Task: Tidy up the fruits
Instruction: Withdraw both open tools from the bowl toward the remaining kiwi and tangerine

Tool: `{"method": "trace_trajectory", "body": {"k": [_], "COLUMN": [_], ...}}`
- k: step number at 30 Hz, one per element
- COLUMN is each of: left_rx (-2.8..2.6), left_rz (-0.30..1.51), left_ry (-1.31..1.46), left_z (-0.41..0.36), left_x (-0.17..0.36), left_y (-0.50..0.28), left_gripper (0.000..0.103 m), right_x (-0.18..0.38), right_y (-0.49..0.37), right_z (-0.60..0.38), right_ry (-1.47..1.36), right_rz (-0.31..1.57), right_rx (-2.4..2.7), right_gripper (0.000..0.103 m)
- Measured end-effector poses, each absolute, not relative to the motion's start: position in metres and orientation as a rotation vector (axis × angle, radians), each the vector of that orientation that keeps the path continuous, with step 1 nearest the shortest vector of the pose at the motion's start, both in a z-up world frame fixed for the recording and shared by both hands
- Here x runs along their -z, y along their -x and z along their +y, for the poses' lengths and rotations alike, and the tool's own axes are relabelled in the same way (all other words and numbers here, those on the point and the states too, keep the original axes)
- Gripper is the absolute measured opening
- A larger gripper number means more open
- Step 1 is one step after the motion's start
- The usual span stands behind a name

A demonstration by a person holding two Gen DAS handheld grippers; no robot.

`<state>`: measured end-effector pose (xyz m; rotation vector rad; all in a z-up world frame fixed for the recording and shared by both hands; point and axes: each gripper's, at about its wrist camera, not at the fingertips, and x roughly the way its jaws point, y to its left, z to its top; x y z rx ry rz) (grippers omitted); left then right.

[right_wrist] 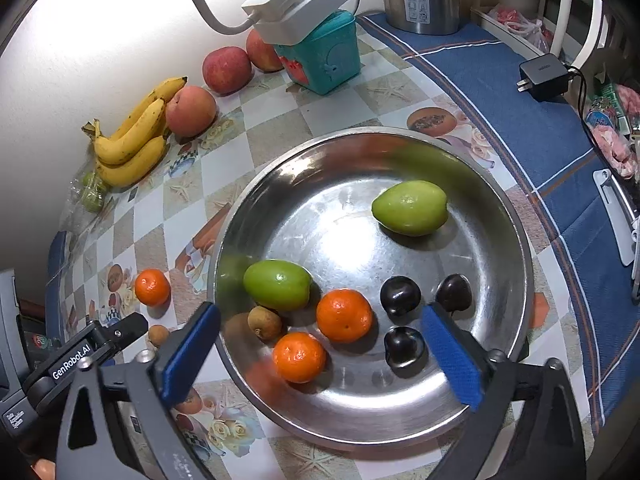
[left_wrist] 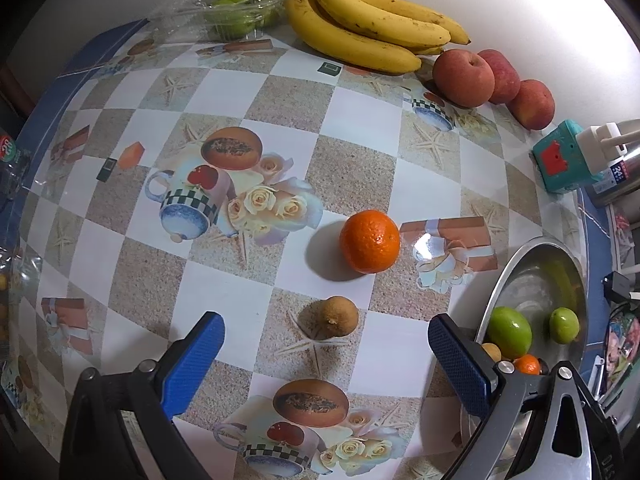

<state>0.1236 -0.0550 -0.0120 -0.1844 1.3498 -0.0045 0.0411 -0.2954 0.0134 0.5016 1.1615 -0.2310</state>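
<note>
On the left, the left tool (left_wrist: 326, 360) hangs over the patterned desk (left_wrist: 288, 100) with its blue pads spread wide and nothing between them. The small brown fruit (left_wrist: 329, 317) lies on the cloth just ahead of its tips, centred in the gap, which suggests this is the piece it is lined up to collect. A little further on sits a loose orange (left_wrist: 370, 241), also on the desk and well clear of the bowl.

Along the wall the bananas (left_wrist: 372, 20) and the apples (left_wrist: 464, 78) lie grouped by kind, beside a clear tray of green fruit (left_wrist: 232, 8); probably they are kept apart as sorted piles.

To the right, the steel bowl (right_wrist: 500, 208) serves as the gathering place for small fruit. It holds two green fruits (right_wrist: 410, 208), two oranges (right_wrist: 344, 314), a brown fruit (right_wrist: 264, 322) and three dark plums (right_wrist: 400, 295), all lying loose on its floor. The right tool (right_wrist: 320, 350) hovers above the bowl's near side, its pads standing fully apart and gripping nothing; the nearer orange (right_wrist: 299, 357) lies below the gap, untouched.
</note>
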Motion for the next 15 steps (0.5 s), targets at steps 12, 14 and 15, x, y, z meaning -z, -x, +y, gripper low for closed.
{"method": "trace_trajectory", "body": {"k": [12, 14, 15], "left_rx": [0.049, 0.053, 0.054], "left_rz": [1.339, 1.334, 1.330], "left_ry": [0.143, 0.128, 0.125], "left_z": [-0.0619, -0.0622, -0.0607], "left_x": [0.0089, 0.0078, 0.0067], "left_y": [-0.1218, -0.1219, -0.1222], "left_gripper": [0.103, 0.103, 0.103], "right_x": [-0.0145, -0.0141, -0.0140], "right_y": [-0.0412, -0.0419, -0.0425], "right_z": [-0.2935, -0.2921, -0.2909], "right_ry": [-0.483, -0.482, -0.478], "right_rz": [1.157, 1.160, 1.161], "right_rx": [0.228, 0.218, 0.214], "right_gripper": [0.101, 0.101, 0.101]}}
